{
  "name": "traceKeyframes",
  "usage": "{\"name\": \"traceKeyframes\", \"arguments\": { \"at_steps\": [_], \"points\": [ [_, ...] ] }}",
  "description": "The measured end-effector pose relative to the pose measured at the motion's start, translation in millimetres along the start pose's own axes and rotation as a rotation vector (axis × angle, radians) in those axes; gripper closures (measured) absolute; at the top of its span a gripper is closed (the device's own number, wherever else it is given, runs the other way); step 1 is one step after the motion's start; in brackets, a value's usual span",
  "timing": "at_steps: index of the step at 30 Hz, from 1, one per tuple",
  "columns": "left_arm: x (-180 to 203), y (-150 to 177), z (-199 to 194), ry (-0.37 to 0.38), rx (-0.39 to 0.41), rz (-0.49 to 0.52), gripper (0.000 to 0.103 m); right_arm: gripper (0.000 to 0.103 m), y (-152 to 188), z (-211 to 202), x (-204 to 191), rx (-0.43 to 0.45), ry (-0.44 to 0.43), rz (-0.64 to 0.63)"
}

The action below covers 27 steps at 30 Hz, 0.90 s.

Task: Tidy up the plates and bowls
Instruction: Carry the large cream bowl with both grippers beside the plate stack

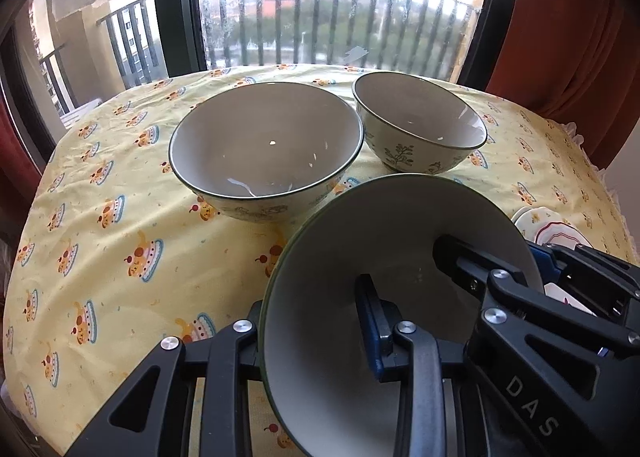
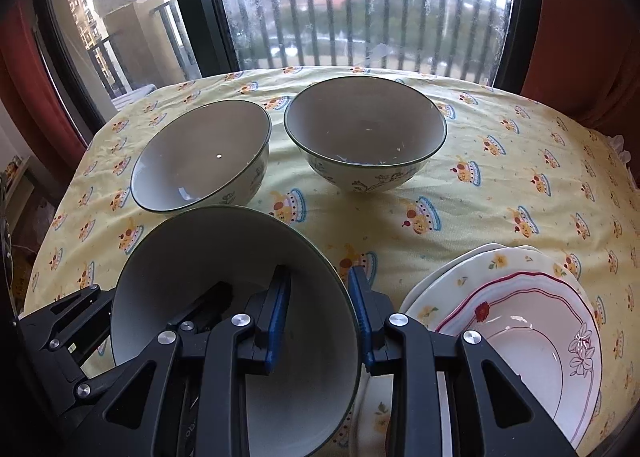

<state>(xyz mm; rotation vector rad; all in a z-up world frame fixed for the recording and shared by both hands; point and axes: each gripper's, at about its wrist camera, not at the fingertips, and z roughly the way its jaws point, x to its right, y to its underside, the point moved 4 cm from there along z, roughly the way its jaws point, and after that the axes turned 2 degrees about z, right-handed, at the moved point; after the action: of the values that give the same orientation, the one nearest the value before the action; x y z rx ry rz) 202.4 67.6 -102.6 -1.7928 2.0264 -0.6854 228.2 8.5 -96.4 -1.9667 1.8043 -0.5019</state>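
Both tools are clamped on the same near bowl (image 2: 224, 289), which is tilted up over the front of the counter (image 2: 500, 161): the left tool (image 1: 316, 321) bites the left part of the rim with one pad inside and one outside, and the right tool (image 2: 320, 313) does the same on the right part of the rim. So the step in hand seems to be the carrying of this bowl toward the others, probably to nest it. Two more bowls stand upright farther back, the left bowl (image 2: 200, 157) just beside the right bowl (image 2: 364, 133), their rims very near to each other. The next move calls for lifting the held bowl level, bringing it above one of these two, and lowering it straight so the rims do not knock. A stack of plates (image 2: 520, 309) lies at the right, just beside the right tool, and the bowl should not strike it.
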Motion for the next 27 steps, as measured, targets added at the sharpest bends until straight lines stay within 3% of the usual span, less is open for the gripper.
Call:
{"name": "traceKeyframes", "arguments": {
  "at_steps": [18, 27],
  "points": [
    [-1, 33, -34, -0.008, 0.033, -0.02, 0.071, 0.07, 33, -36, -21, 0.032, -0.02, -0.035],
    [-6, 39, -13, -0.001, -0.036, -0.045, 0.071, 0.07, 40, -13, -19, -0.059, -0.03, -0.016]
  ]
}}
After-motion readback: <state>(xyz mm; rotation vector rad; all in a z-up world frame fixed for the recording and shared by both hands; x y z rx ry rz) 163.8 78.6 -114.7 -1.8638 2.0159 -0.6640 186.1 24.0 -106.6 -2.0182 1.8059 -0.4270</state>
